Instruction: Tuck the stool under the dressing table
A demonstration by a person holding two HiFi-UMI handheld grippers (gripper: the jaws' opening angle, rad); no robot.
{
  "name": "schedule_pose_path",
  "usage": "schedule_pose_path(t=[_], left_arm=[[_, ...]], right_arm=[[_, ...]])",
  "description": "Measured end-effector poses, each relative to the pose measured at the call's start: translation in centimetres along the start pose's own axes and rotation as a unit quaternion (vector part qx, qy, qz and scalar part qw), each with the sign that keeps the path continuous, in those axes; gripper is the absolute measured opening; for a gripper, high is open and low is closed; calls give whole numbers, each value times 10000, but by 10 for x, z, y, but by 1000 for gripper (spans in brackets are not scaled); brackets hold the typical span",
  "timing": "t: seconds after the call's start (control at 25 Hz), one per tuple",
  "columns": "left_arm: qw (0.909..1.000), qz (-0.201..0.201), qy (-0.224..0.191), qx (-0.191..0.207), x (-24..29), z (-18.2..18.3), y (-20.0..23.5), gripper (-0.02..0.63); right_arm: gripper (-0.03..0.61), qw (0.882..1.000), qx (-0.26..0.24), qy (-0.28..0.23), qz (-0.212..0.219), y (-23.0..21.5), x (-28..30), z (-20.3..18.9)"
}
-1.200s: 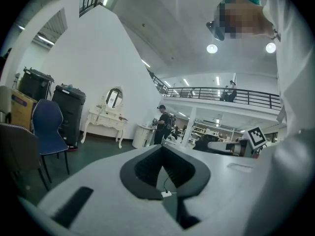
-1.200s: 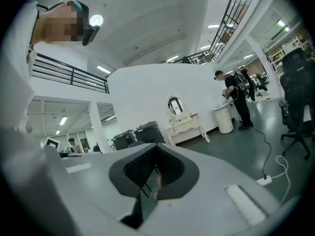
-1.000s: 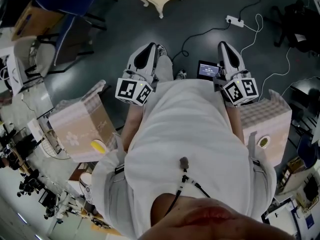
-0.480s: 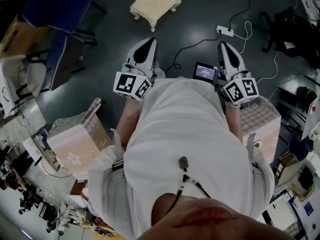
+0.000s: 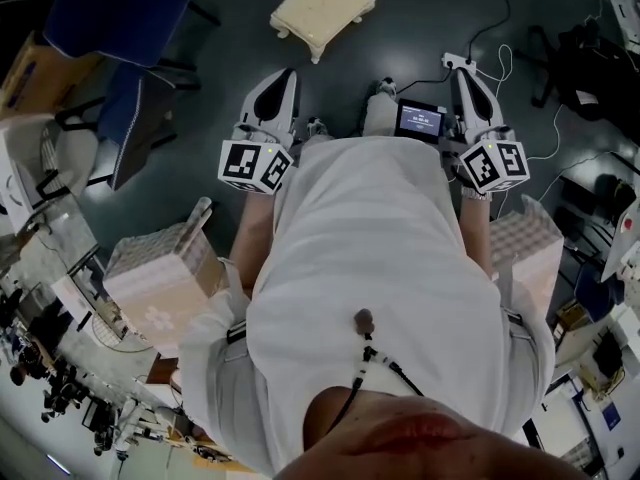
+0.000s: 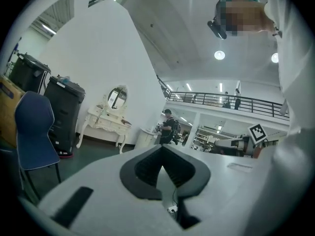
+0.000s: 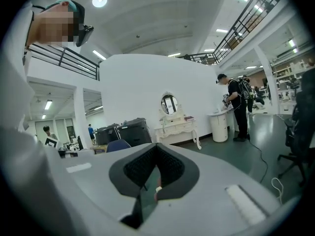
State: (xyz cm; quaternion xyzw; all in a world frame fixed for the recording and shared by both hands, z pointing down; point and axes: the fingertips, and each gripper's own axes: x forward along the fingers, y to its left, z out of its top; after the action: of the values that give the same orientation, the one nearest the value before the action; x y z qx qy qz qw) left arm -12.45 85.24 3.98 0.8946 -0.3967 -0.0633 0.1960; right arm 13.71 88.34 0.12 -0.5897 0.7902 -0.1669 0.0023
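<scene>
Currently, the left tool [image 5: 285, 76] and right tool [image 5: 460, 70] are both closed and empty. The stool [image 5: 322, 10] stands on the floor ahead, and the dressing table [image 6: 106, 124] stands against the far wall. The stool looks light and rigid with a padded top; grip the frame edge or a leg, not the cushion.

Head camera steeply down over torso [image 5: 380, 258] and floor [image 5: 420, 28], both handheld cameras roughly level, sharing the distant dressing table [image 6: 106, 124].
</scene>
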Motion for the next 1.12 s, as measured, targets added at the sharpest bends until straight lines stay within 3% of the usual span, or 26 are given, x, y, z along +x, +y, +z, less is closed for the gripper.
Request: schedule_pose_path(t=[0.32,0.44,0.68,1.12], left_arm=[[9975,663,-207,-112,49,-2,30,6],[9944,1008,-310,-88,90,11,45,40],[9845,1691,-451,-134,172,45,78,41],[9507,3055,-530,58,265,32,91,5]], right_arm=[[8,9980,-212,206,563,-48,91,17],[9,9941,-353,343,966,-75,148,36],[9,9838,-464,690,1591,-127,264,80],[8,9548,-685,1155,2653,-248,414,96]])
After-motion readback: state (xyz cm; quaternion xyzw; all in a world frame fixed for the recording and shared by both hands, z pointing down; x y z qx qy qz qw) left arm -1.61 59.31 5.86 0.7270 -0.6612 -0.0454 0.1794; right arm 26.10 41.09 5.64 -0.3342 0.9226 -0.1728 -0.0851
